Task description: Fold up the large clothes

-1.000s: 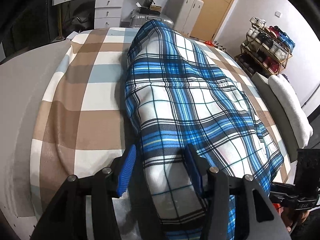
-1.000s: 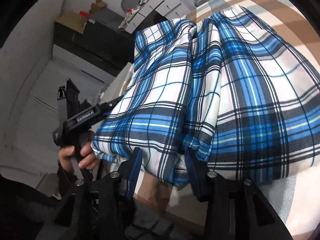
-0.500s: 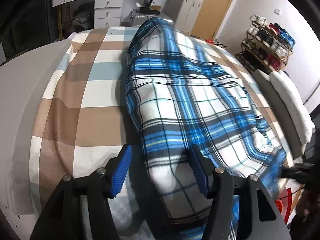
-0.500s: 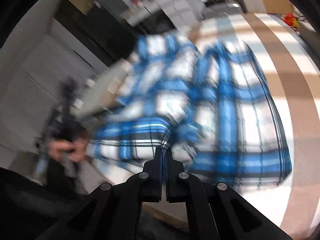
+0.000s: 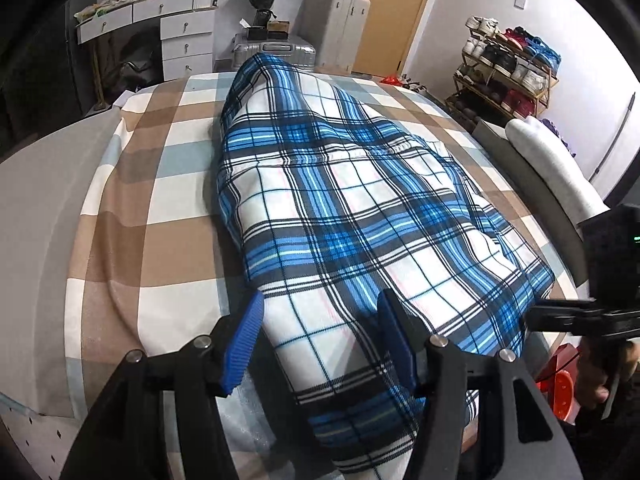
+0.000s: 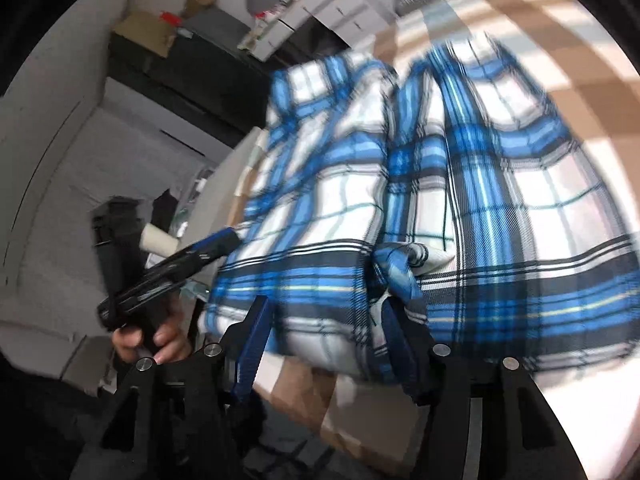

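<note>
A blue-and-white plaid garment [image 5: 340,208] lies lengthwise on the bed's brown, white and grey checked sheet [image 5: 160,184]. My left gripper [image 5: 320,340] is open, its blue pads standing either side of the garment's near end without pressing on it. In the blurred right wrist view the garment [image 6: 500,200] shows a folded hem edge. The right gripper [image 6: 326,340] has its jaws opening, with that hem between them and a small fold beside the right pad. A hand holds the left gripper [image 6: 224,240] at the garment's left corner.
A grey padded rail with a white roll [image 5: 552,176] runs along the bed's right side. Beyond the bed stand suitcases [image 5: 276,48], white drawers [image 5: 184,40] and a shoe rack [image 5: 508,68]. A grey surface [image 5: 36,200] borders the bed on the left.
The right gripper closed on the garment's hem half a second ago and now stands apart again. The left gripper's jaws widened slightly and shifted a little along the near end.
</note>
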{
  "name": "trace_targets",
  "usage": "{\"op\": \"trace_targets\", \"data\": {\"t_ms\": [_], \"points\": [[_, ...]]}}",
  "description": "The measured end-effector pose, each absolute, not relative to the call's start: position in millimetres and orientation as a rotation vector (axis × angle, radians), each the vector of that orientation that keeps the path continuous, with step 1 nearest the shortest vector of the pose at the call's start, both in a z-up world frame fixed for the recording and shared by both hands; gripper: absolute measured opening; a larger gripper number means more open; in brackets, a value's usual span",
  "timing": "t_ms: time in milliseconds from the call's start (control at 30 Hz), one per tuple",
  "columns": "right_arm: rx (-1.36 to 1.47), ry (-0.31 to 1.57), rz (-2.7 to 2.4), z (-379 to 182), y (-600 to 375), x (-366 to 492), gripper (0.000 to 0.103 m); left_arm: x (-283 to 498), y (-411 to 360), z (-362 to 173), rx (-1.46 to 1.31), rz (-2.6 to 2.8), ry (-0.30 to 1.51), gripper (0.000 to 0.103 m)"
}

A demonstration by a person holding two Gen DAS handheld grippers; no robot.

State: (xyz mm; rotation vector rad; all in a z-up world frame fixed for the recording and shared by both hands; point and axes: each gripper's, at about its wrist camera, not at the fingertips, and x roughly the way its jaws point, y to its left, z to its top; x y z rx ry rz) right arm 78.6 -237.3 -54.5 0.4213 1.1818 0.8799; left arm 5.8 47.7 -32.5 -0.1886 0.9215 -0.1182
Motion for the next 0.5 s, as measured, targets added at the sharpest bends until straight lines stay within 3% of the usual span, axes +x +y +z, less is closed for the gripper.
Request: {"op": "trace_targets", "data": {"t_ms": [67, 267, 467, 500], "points": [[0.422, 1.192, 0.869, -55, -228, 85, 0.005, 5, 49, -29, -0.196, -0.116, 0.912, 0.054], [0.326, 0.818, 0.969, 29, -238, 45, 0.002, 2, 55, -17, -0.228, -0.131, 0.869, 0.054], [0.250, 1.104, 0.685, -44, -242, 68, 0.002, 13, 51, -35, -0.219, -0.118, 0.923, 0.054], [0.249, 1.121, 0.680, -46, -240, 68, 0.006, 13, 48, -38, -0.211, -0.126, 0.933, 0.054]]}}
